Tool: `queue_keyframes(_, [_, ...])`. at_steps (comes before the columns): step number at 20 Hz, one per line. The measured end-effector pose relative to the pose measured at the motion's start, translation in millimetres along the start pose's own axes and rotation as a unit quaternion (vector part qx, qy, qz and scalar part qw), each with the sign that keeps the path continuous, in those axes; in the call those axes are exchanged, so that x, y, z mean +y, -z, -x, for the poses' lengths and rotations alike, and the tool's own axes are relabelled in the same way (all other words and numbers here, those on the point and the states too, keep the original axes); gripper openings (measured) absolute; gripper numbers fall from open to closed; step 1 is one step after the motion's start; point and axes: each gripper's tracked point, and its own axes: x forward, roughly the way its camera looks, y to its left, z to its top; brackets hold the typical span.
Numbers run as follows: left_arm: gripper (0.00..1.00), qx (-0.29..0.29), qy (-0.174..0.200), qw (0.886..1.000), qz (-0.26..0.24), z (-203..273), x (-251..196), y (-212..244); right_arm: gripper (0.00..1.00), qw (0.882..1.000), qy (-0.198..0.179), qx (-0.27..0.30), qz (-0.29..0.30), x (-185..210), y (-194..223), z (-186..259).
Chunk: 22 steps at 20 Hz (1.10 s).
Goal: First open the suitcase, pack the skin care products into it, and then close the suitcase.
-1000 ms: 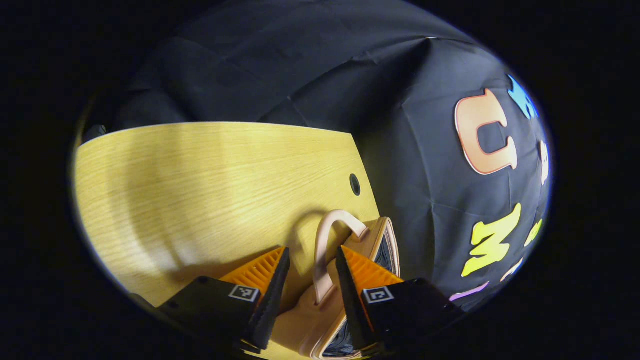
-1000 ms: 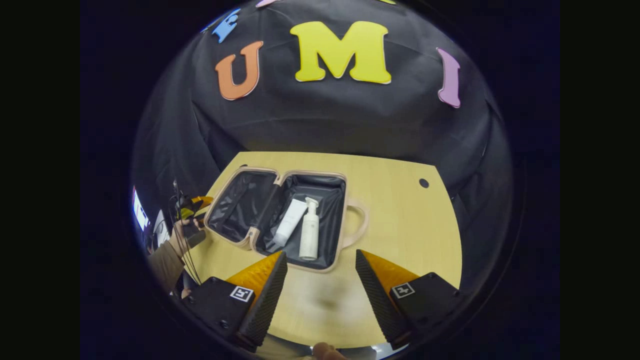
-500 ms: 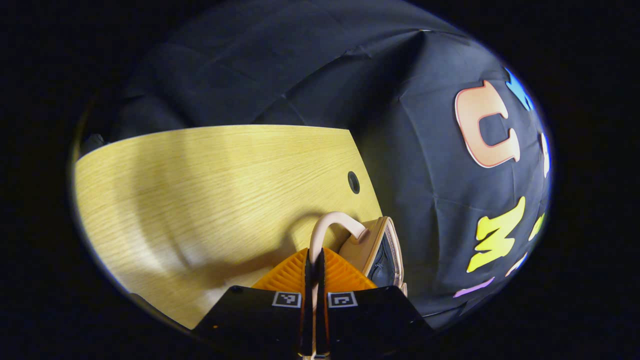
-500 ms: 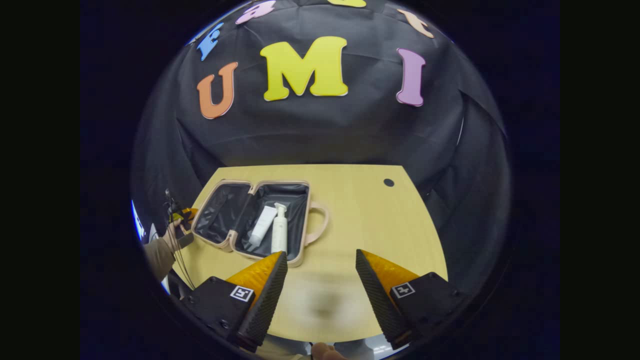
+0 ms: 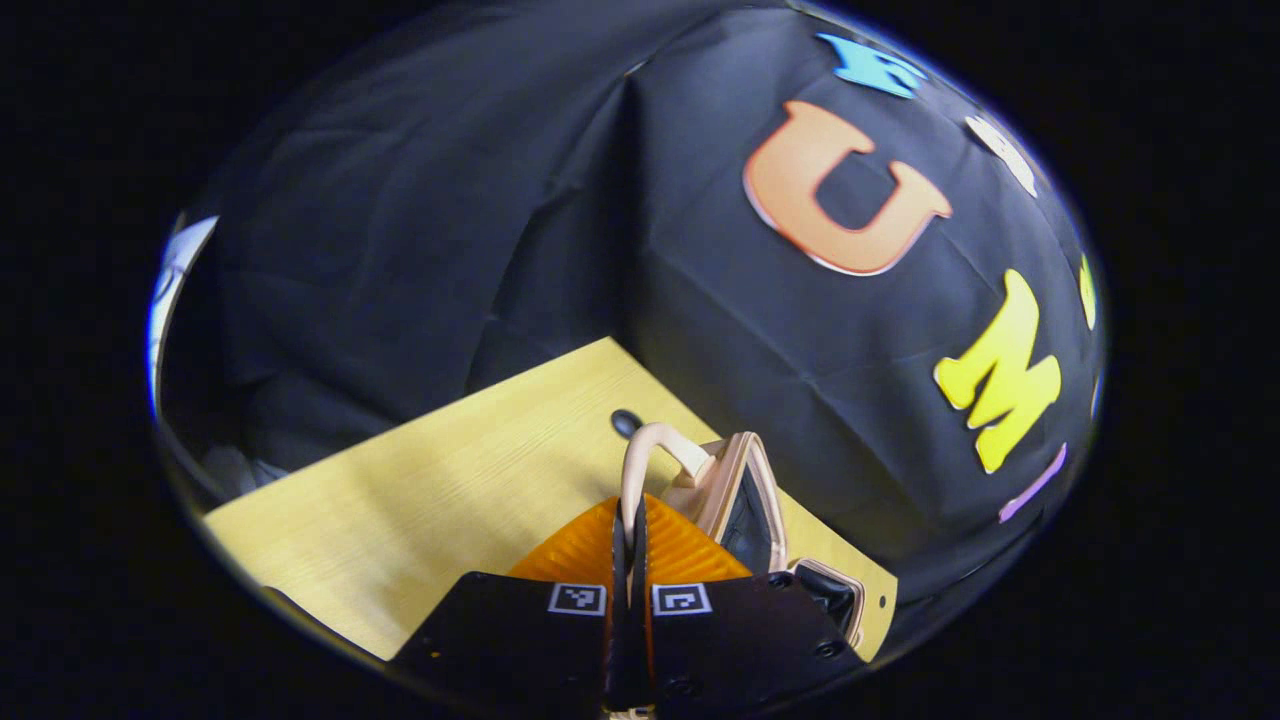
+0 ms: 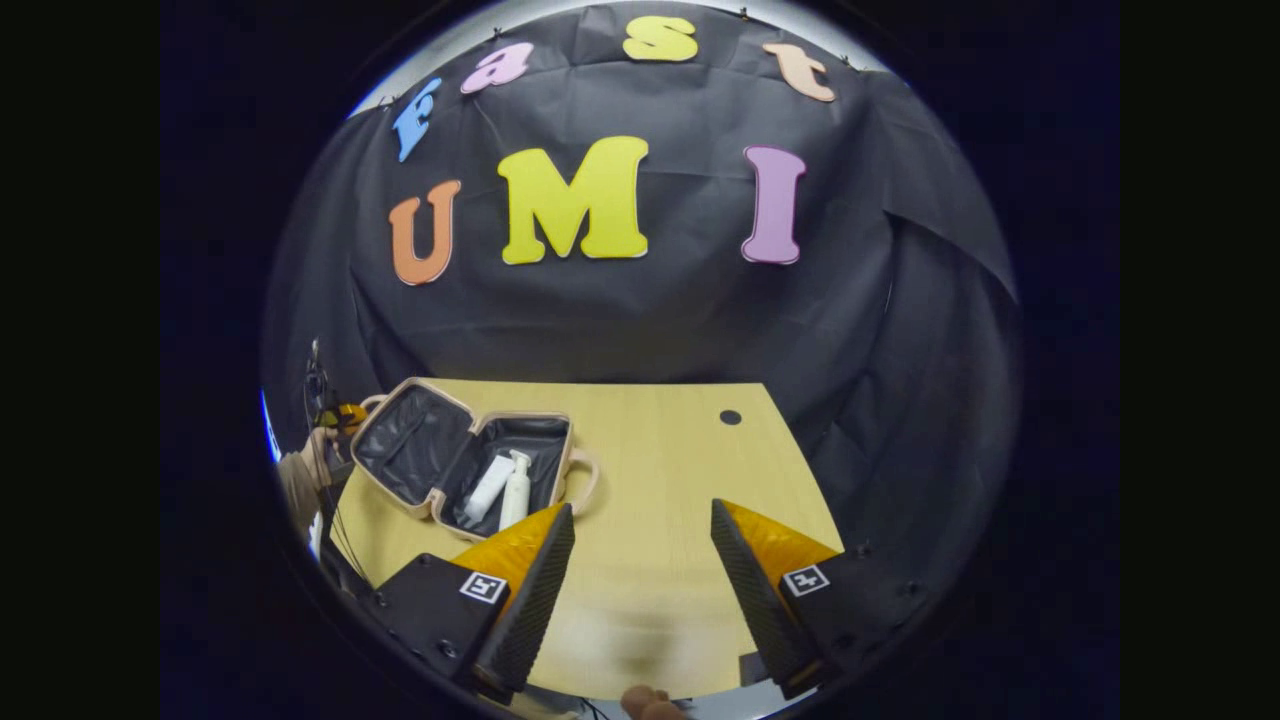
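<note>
Evenly lit, sharp centres (fisheye bends the edges), soft shadows.

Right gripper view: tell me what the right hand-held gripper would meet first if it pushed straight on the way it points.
Most likely the bare wooden table. The right hand-held gripper is open and aims at bare tabletop; the open suitcase lies left of that line. Beyond the table's far edge hangs the black cloth wall. Depth is uncertain.

Recording booth: black cloth wall, bare wooden table.
</note>
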Motion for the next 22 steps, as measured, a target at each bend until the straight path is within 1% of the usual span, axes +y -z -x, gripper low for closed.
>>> queue_keyframes(1, [0.03, -0.015, 0.008, 1.000, -0.021, 10, -16, -8, 0.78, 1.000, -0.006, -0.003, 0.003, -4, -2, 1])
queue_keyframes(2, [0.03, -0.027, 0.017, 0.999, -0.038, 18, -35, -12, 0.78, 1.000, -0.013, -0.004, 0.007, -5, -2, 2])
queue_keyframes(3, [0.03, -0.037, 0.022, 0.998, -0.051, 29, -51, -15, 0.81, 1.000, -0.019, -0.002, 0.009, -6, -1, 2])
queue_keyframes(4, [0.03, -0.046, 0.025, 0.997, -0.060, 36, -65, -16, 0.81, 1.000, -0.025, -0.002, 0.008, -7, -1, 1])
queue_keyframes(5, [0.03, -0.054, 0.030, 0.996, -0.067, 46, -80, -18, 0.78, 0.999, -0.031, -0.003, 0.007, -10, -1, 1])
queue_keyframes(6, [0.03, -0.063, 0.032, 0.995, -0.077, 55, -92, -18, 0.81, 0.999, -0.038, -0.003, 0.008, -12, -1, 2])
queue_keyframes(7, [0.03, -0.070, 0.032, 0.993, -0.092, 61, -104, -16, 0.79, 0.999, -0.043, -0.004, 0.009, -16, -1, 1])
queue_keyframes(8, [0.03, -0.076, 0.034, 0.991, -0.109, 66, -117, -13, 0.81, 0.999, -0.048, -0.005, 0.011, -20, -2, 1])
queue_keyframes(10, [0.03, -0.088, 0.034, 0.984, -0.154, 76, -143, -5, 0.81, 0.998, -0.057, -0.010, 0.017, -27, -5, 0])
queue_keyframes(14, [0.03, -0.106, 0.036, 0.961, -0.251, 97, -199, 23, 0.81, 0.997, -0.069, -0.021, 0.036, -47, -9, -1])
queue_keyframes(15, [0.03, -0.110, 0.036, 0.956, -0.269, 101, -212, 33, 0.78, 0.996, -0.074, -0.023, 0.040, -50, -8, -2])
queue_keyframes(17, [0.03, -0.110, 0.039, 0.946, -0.304, 106, -237, 56, 0.78, 0.995, -0.080, -0.025, 0.052, -60, -6, -3])
queue_keyframes(18, [0.03, -0.110, 0.047, 0.941, -0.316, 106, -254, 68, 0.81, 0.995, -0.083, -0.027, 0.057, -65, -6, -2])
queue_keyframes(19, [0.03, -0.107, 0.055, 0.938, -0.324, 108, -267, 81, 0.81, 0.994, -0.084, -0.029, 0.062, -70, -5, -4])
queue_keyframes(22, [0.03, -0.094, 0.064, 0.934, -0.340, 108, -297, 122, 0.81, 0.994, -0.087, -0.025, 0.066, -87, -2, -5])
